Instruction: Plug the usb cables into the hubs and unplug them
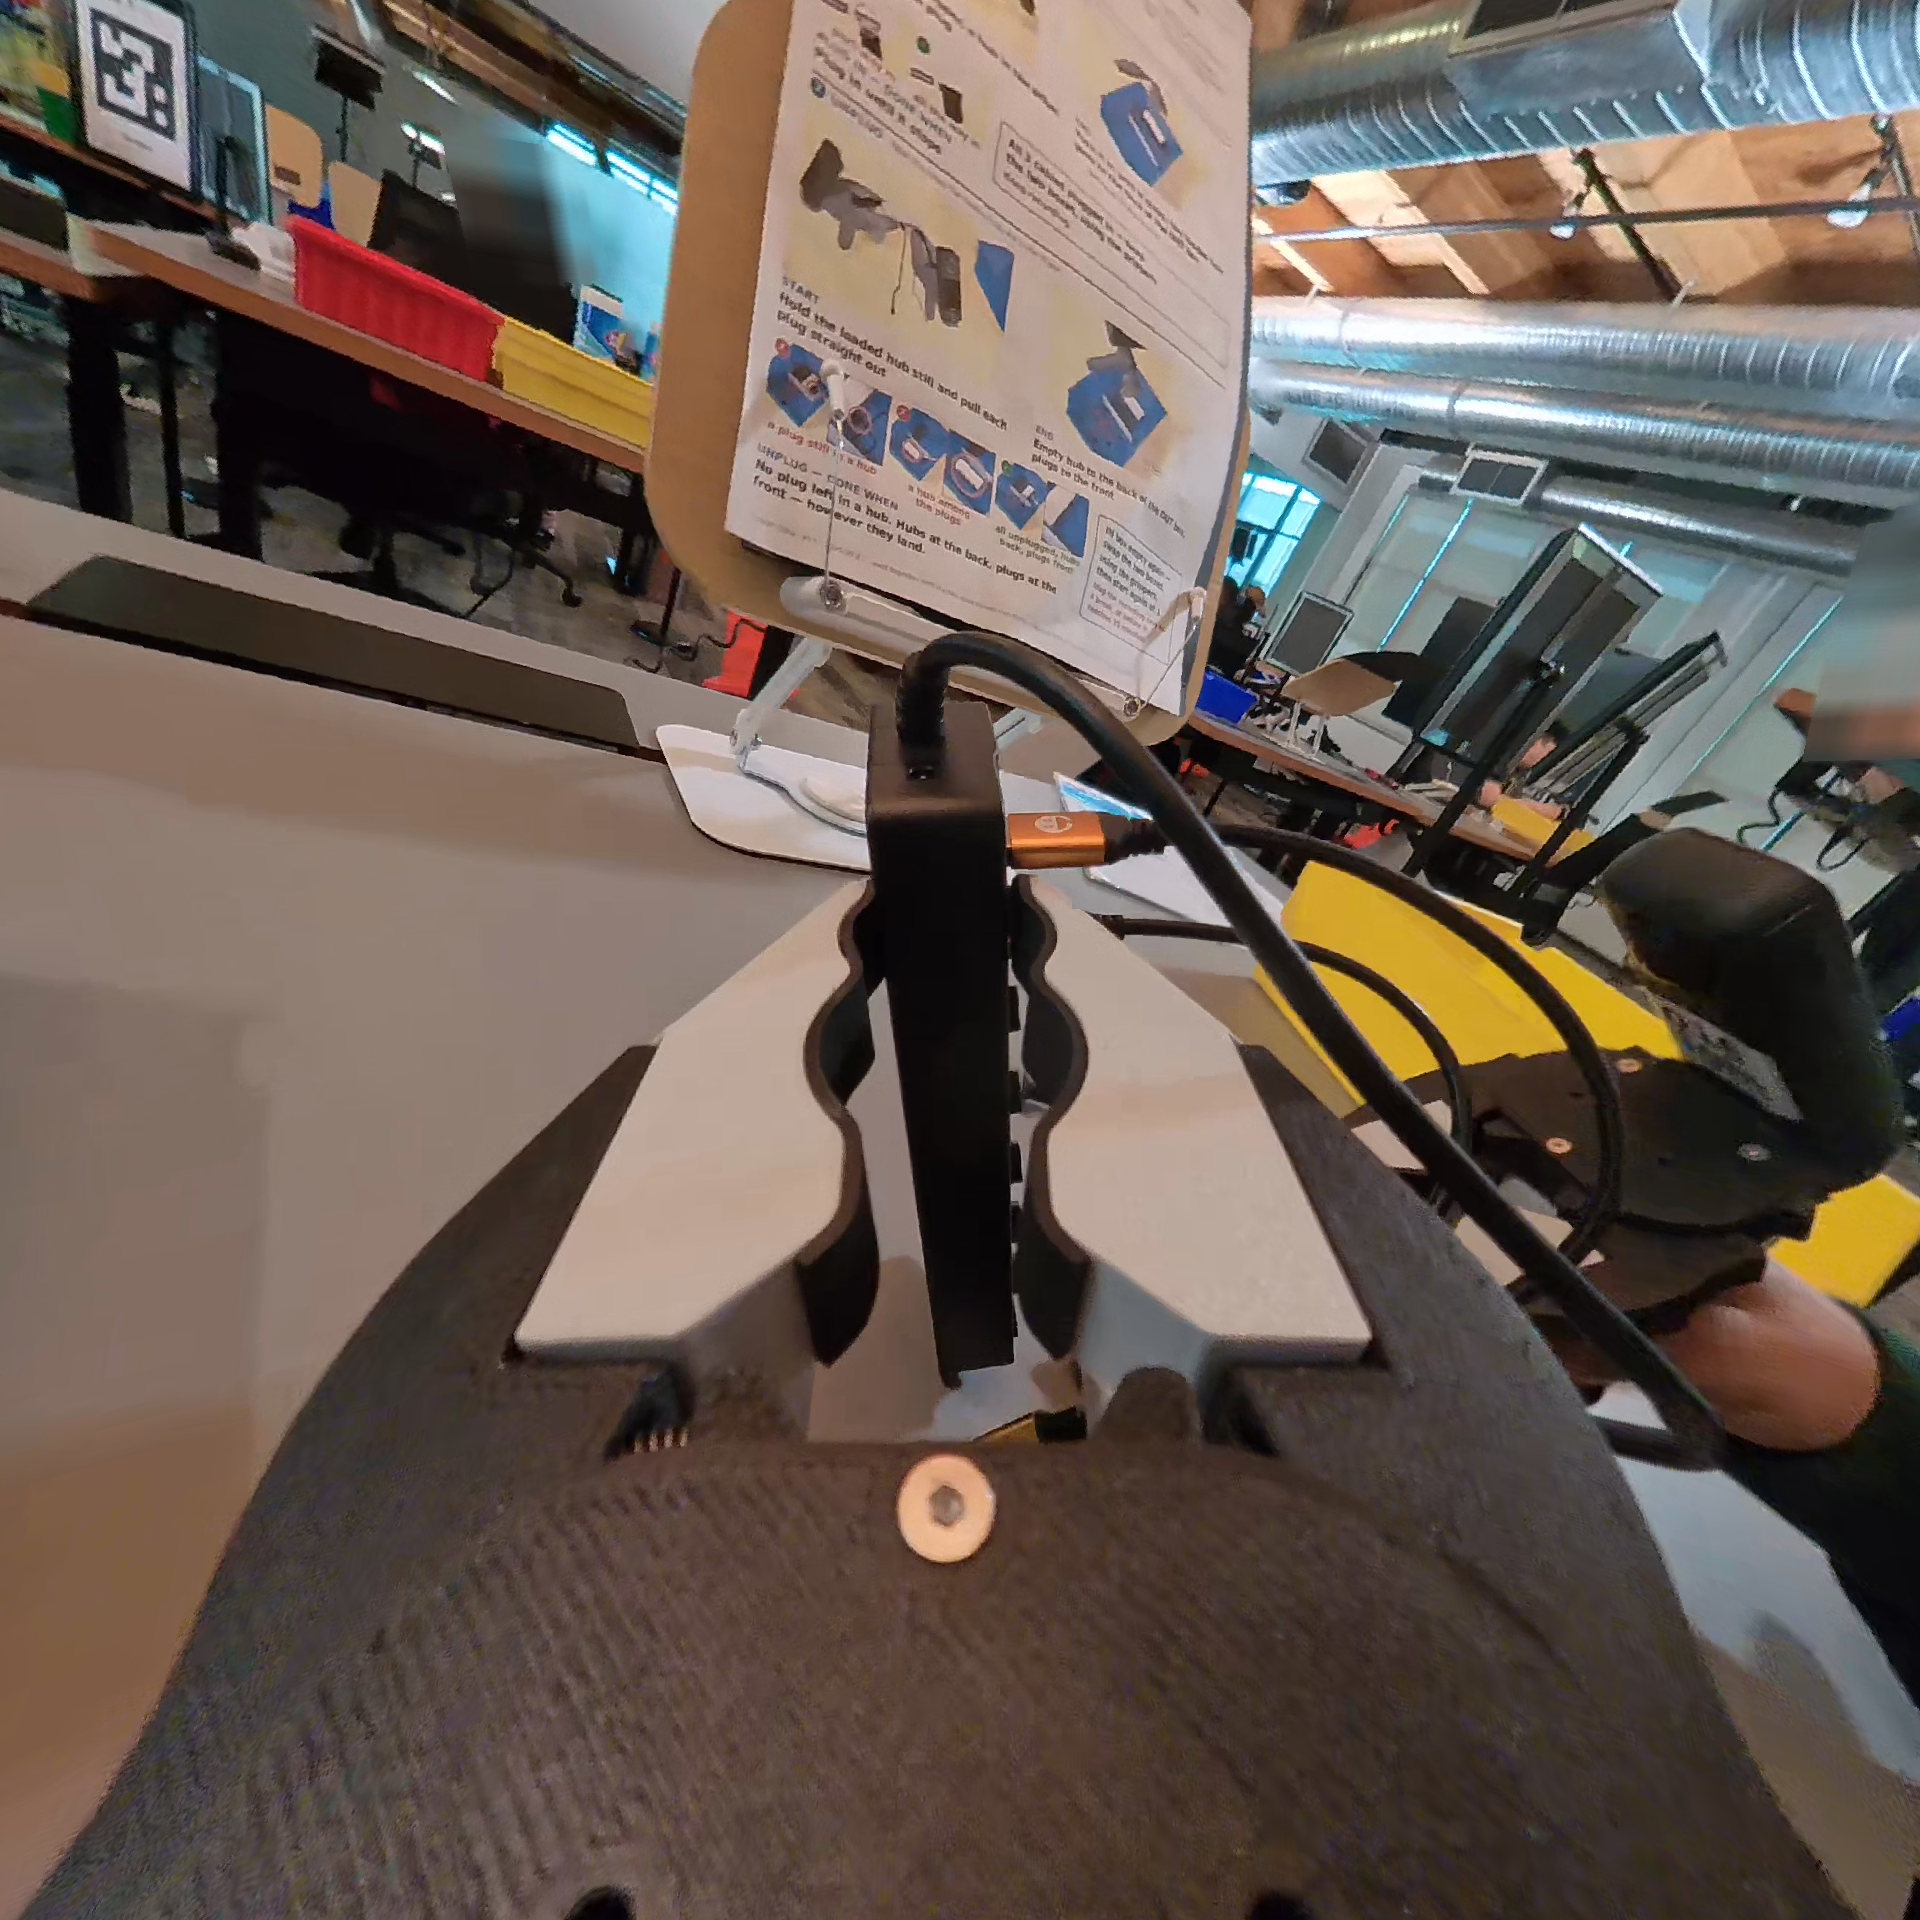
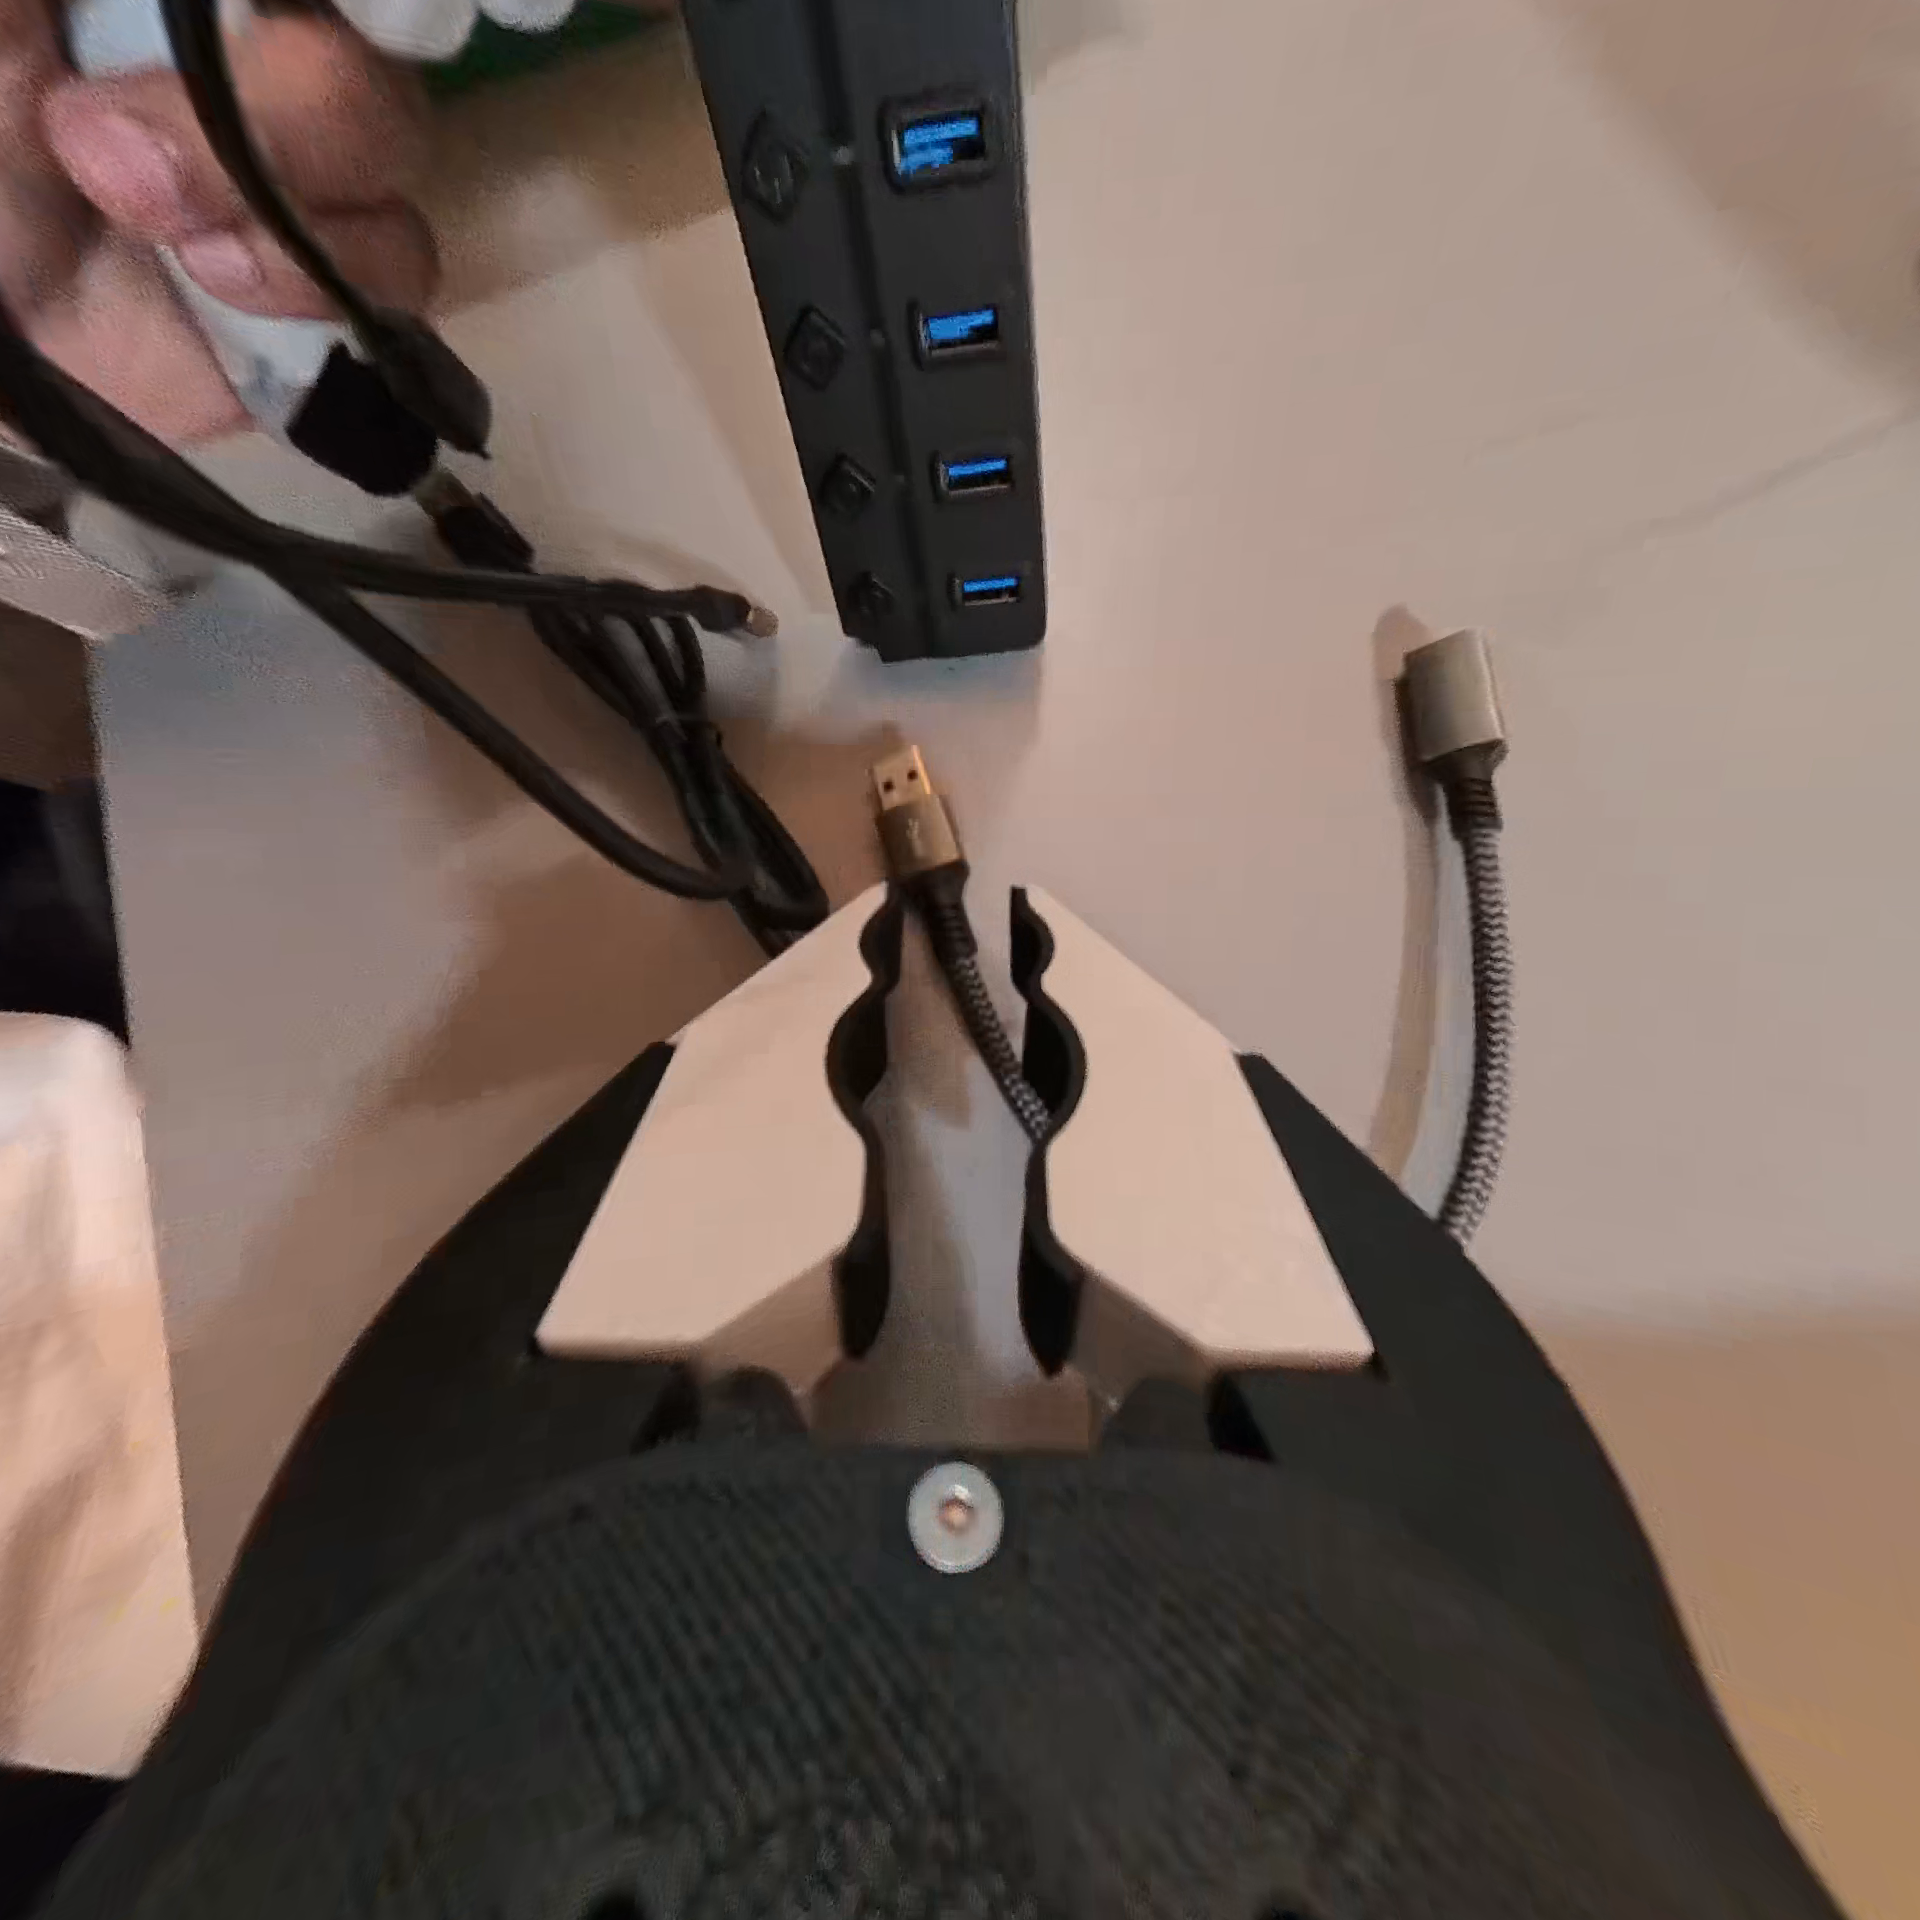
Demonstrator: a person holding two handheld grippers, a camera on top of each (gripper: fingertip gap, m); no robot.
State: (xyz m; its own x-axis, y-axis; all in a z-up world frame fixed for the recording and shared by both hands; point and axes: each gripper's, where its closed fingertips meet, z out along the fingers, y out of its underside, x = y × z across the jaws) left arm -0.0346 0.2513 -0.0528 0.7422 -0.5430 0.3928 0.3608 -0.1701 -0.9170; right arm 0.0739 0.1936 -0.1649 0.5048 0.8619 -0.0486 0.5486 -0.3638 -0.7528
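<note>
My left gripper [image 1: 943, 904] is shut on a black USB hub [image 1: 935, 987] and holds it edge-on and upright above the table. An orange plug [image 1: 1060, 840] sticks out of the hub's right side near its far end. The hub's own black cable [image 1: 1247, 935] loops off to the right. In the right wrist view the hub [image 2: 894, 364] shows several empty blue ports [image 2: 961, 330]. My right gripper [image 2: 951, 909] is open just below the hub. A braided cable with a gold USB plug [image 2: 914, 821] runs between its fingers, with the plug pointing at the hub.
A grey plug on a braided cable [image 2: 1455, 696] lies on the white table to the right. A bundle of black cables [image 2: 623, 665] lies to the left, below a hand [image 2: 156, 208]. An instruction sheet on a stand [image 1: 987, 312] and a yellow bin [image 1: 1455, 987] are behind.
</note>
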